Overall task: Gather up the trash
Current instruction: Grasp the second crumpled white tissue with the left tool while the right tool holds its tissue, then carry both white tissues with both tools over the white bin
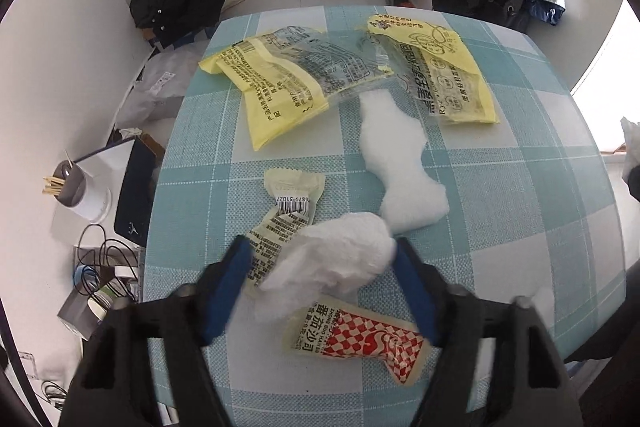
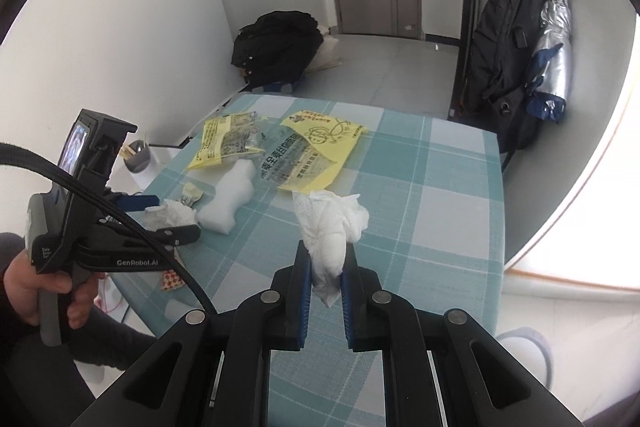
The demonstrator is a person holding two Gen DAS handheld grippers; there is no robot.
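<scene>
Between the blue pads of our right gripper [image 2: 325, 273] we have a crumpled white tissue [image 2: 328, 227] pinched, its long axis running along the fingers, a narrow tail toward the camera and the ruffled end fanning out past the tips above the desk [image 2: 440, 195]. Our left gripper [image 1: 320, 259] stands wide apart around a second crumpled tissue [image 1: 340, 255] that lies on the checked cloth; whether the pads touch it we cannot tell. Just under that tissue a pale sauce sachet [image 1: 284, 215] lies lengthwise away from us, with a barcode whose digits read partly "6879 31027". Nearer the camera a red-and-white checked sachet [image 1: 360, 339] lies crosswise, printed "番茄沙司" and "ZHONG GUO HAN BAO". Beyond the tissue a white wad of cotton-like stuff [image 1: 400, 163] stretches away from us. Farther back two yellow and clear wrappers lie side by side, the left one [image 1: 280, 83] showing small black print, the right one [image 1: 444, 67] bearing large characters and the letters "Ry". On the left tool's body, seen from the right wrist, we read "GenRobot.AI"
</scene>
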